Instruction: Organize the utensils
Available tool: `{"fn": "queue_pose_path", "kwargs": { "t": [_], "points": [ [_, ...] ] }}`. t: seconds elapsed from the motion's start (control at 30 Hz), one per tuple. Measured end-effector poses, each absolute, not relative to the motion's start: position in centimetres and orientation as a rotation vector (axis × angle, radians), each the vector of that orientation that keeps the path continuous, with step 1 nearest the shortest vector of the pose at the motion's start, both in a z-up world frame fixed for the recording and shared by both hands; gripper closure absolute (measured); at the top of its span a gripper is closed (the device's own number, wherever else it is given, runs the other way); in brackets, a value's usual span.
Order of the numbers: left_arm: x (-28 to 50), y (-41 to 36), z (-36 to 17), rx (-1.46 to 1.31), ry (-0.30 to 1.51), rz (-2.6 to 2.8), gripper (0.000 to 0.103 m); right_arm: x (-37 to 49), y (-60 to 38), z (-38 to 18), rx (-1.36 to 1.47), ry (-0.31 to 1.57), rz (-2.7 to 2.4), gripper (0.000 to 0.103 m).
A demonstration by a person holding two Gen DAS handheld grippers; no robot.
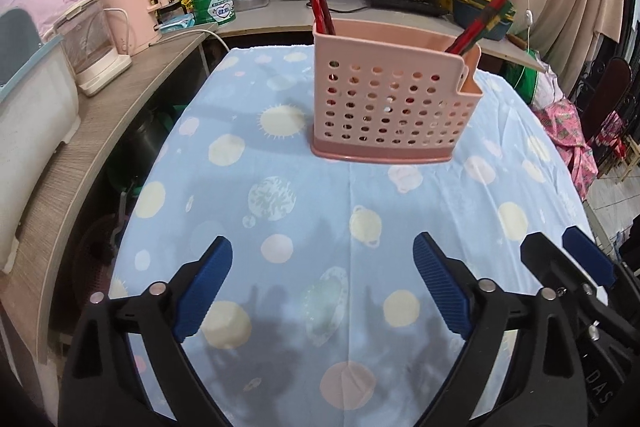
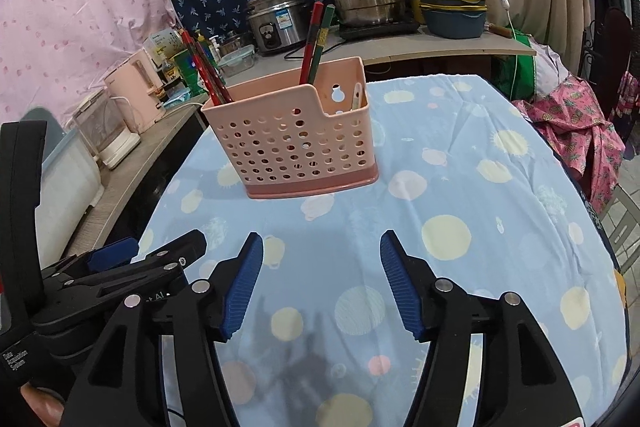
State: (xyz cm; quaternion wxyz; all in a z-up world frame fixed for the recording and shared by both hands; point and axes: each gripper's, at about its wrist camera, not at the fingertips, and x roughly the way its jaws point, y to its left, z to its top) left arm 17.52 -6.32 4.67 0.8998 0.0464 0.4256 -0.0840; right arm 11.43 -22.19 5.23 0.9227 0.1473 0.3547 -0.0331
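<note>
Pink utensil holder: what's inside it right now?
The pink utensil holder holds red and green chopsticks at its left end and right end, plus a pale utensil handle. The perforated walls hide their lower ends.

Surface draped in blue planet-print cloth, bearing one pink perforated utensil holder, upright, near far edge.

Left gripper and right gripper sit side by side, angled downward. Both have jaws spread apart, holding nothing
</note>
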Motion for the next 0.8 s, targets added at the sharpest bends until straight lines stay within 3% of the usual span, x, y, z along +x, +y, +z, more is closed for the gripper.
{"fn": "queue_pose_path", "kwargs": {
  "t": [0.13,0.5,0.73,0.8],
  "points": [
    [16.9,-6.6,4.2,0.128,0.878,-0.162,0.011,11.0,-22.3,4.8,0.287,0.744,-0.089,0.036],
    [16.8,-6.0,3.6,0.116,0.894,-0.147,0.009,10.4,-22.8,4.3,0.262,0.744,-0.132,0.034],
    [16.9,-5.5,4.0,0.104,0.88,-0.128,0.009,10.3,-23.1,4.2,0.272,0.743,-0.136,0.018],
    [17.0,-5.4,4.1,0.104,0.875,-0.122,0.009,10.3,-23.0,4.2,0.267,0.743,-0.14,0.018]
  ]
}}
